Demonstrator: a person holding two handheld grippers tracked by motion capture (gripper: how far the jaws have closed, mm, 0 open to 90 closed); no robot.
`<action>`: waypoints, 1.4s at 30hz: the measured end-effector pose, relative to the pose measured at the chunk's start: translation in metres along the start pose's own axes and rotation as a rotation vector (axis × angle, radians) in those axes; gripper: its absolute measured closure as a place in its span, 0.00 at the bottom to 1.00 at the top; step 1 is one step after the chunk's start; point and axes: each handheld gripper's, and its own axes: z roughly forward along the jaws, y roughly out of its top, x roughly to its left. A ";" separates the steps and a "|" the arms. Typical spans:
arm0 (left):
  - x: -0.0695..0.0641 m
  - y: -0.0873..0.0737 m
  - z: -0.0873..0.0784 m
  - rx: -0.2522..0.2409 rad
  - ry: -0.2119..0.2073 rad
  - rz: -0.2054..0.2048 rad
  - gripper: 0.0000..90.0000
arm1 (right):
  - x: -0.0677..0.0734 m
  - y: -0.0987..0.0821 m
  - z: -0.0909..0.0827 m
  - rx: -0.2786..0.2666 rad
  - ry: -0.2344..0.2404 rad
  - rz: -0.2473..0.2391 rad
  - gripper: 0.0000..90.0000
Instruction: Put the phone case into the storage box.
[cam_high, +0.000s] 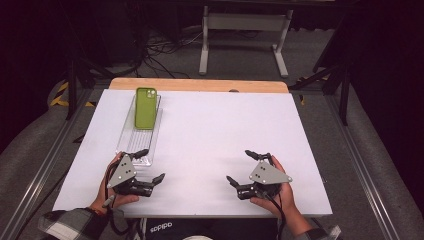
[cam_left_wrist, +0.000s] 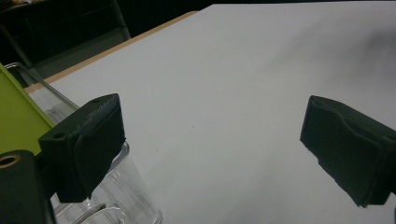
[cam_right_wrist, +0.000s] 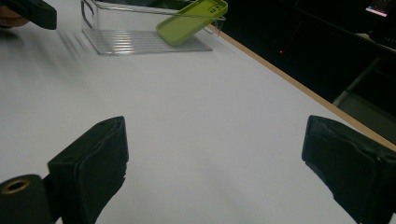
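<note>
Green phone (cam_high: 146, 107) — propped tilted, camera end up, in clear plastic tray (cam_high: 131, 145) — table's far-left

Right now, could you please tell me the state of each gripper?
Left gripper: open, holding nothing, beside the clear plastic tray.
Right gripper: open, holding nothing, over the white table.

From my left tongs' camera, the lime-green phone case (cam_left_wrist: 16, 116) is cut off by the left edge, so I see just a flat slab of it. The clear ribbed plastic tray (cam_left_wrist: 116, 196) runs out at the bottom edge, partly behind my near jaw. In the right gripper view, the left tongs (cam_right_wrist: 30, 11) are clipped at the top corner, and the white surface (cam_right_wrist: 70, 42) beside them is smeared with blur.
</note>
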 end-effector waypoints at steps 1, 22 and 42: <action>0.000 0.000 -0.001 -0.002 0.009 -0.003 0.07 | 0.000 0.000 -0.001 -0.001 0.001 -0.001 0.09; 0.003 0.003 -0.002 -0.020 0.019 -0.010 0.06 | 0.002 0.001 0.001 0.009 -0.006 -0.010 0.09; 0.003 0.005 -0.003 -0.029 0.046 -0.017 0.05 | 0.004 -0.001 0.002 0.023 0.007 -0.013 0.09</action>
